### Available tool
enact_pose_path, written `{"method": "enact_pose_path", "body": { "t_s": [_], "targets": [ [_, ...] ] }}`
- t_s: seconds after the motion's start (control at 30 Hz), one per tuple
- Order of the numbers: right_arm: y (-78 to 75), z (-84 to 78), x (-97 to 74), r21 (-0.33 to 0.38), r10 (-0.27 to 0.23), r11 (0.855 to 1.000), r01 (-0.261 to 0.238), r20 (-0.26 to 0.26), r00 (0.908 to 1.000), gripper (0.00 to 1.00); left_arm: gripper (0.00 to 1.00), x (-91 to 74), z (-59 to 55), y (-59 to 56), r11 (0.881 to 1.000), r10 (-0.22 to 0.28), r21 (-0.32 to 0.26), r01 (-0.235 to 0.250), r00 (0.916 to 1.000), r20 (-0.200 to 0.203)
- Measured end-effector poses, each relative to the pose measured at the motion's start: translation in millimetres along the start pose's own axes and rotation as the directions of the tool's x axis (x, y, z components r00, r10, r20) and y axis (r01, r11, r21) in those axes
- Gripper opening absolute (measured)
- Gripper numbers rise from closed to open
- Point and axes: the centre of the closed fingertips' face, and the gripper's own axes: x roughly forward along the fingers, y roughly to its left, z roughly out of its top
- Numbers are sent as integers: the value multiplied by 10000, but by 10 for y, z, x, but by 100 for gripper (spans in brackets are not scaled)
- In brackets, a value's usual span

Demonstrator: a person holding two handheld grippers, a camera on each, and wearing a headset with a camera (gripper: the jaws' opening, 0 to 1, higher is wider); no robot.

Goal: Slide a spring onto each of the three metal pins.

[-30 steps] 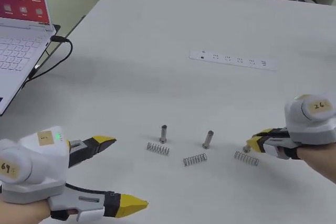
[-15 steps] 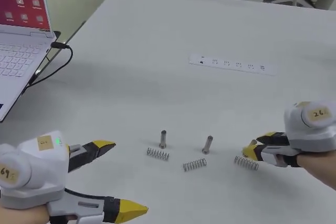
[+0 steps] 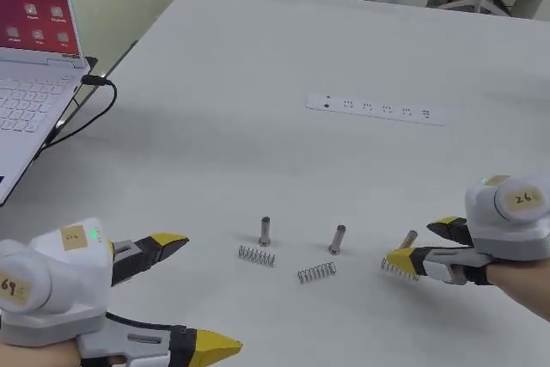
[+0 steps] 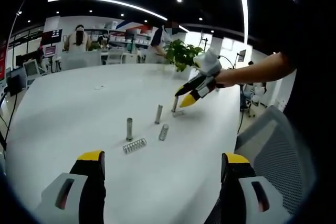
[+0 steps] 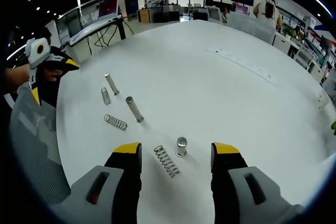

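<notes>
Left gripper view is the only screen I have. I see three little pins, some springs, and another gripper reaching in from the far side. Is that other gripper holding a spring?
Observer: No. In its own view the right gripper is open. One pin stands upright and one spring lies flat between its jaws, with nothing gripped.
Operator: What else is on the bench that I can't see?
Observer: In the head view an open laptop sits at the left edge of the table, with a black cable plugged into its side.
</notes>
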Motion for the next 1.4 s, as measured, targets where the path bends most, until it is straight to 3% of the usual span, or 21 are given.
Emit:
{"method": "enact_pose_path", "body": {
  "t_s": [0.5, 1.4],
  "targets": [
    [30, -70, -68, -806, 137, 9966, -158, -263, 9996, 49, 88, -11, -15, -43, 10000, 10, -15, -10, 10000, -10],
    [165, -234, -142, -1256, 505, 9903, -592, -709, 9962, 44, 89, -1, -25, -53, 10000, 26, -66, -26, 10000, -16]
  ]
}}
